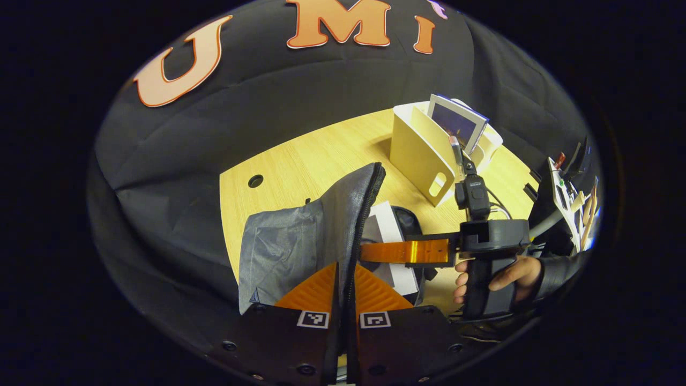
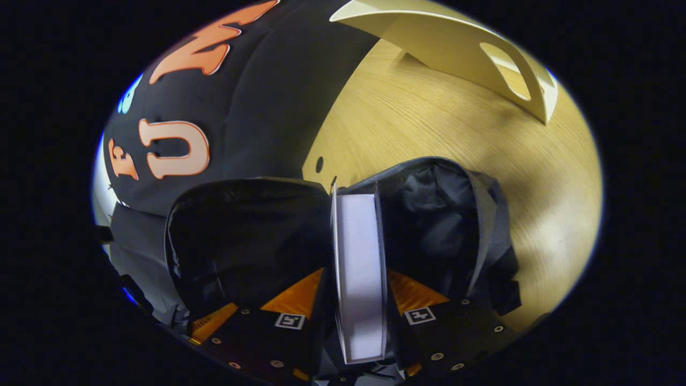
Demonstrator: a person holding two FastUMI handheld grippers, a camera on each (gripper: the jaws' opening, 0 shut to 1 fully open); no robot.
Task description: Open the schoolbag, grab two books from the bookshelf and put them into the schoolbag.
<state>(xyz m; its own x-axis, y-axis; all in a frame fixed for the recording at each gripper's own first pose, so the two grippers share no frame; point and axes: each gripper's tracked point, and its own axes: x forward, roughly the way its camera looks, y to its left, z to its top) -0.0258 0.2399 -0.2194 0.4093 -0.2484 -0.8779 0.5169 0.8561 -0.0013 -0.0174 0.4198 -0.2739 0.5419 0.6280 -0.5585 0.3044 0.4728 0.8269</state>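
The grey schoolbag (image 1: 284, 241) lies open on the wooden table (image 1: 321, 155). My left gripper (image 1: 345, 289) is shut on the bag's zippered flap (image 1: 353, 214) and holds it upright. In the right gripper view, my right gripper (image 2: 355, 276) is shut on a white book (image 2: 359, 252), seen edge-on over the bag's dark opening (image 2: 434, 214). The left gripper view shows the same right gripper (image 1: 375, 252), held by a hand (image 1: 509, 273), with the white book (image 1: 388, 230) at the bag's mouth. Behind stands the cream bookshelf (image 1: 420, 150) with another book (image 1: 458, 123) upright in it.
The bookshelf (image 2: 482, 48) stands just beyond the bag on the bare table (image 2: 429, 123). A cable hole (image 1: 255, 180) marks the table's far left. Some equipment (image 1: 563, 193) stands at the right edge. The black cloth wall surrounds the table.
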